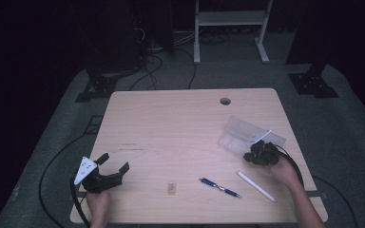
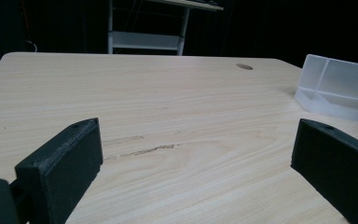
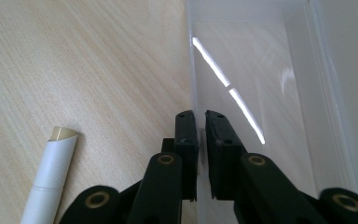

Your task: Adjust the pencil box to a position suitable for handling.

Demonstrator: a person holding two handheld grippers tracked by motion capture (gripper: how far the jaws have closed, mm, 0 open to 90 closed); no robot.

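A clear plastic box (image 1: 240, 129) lies at the table's right side. My right gripper (image 1: 259, 151) is at its near edge, and in the right gripper view the jaws (image 3: 200, 114) are shut on the box's thin side wall (image 3: 192, 70). A white pen (image 1: 256, 186) lies just in front of that hand, its tip (image 3: 63, 135) left of the jaws. Beside it is a blue pen (image 1: 220, 187), with a small tan block (image 1: 171, 188) further left. My left gripper (image 1: 115, 161) rests at the front left corner, open and empty, aimed across the table (image 2: 196, 154) toward the box (image 2: 335, 86).
The wooden table (image 1: 171, 128) has a round cable hole (image 1: 225, 101) near its far edge and faint dark marks (image 1: 130, 148) left of centre. Beyond the table, cables and a white rack's legs (image 1: 230, 33) stand on the grey floor.
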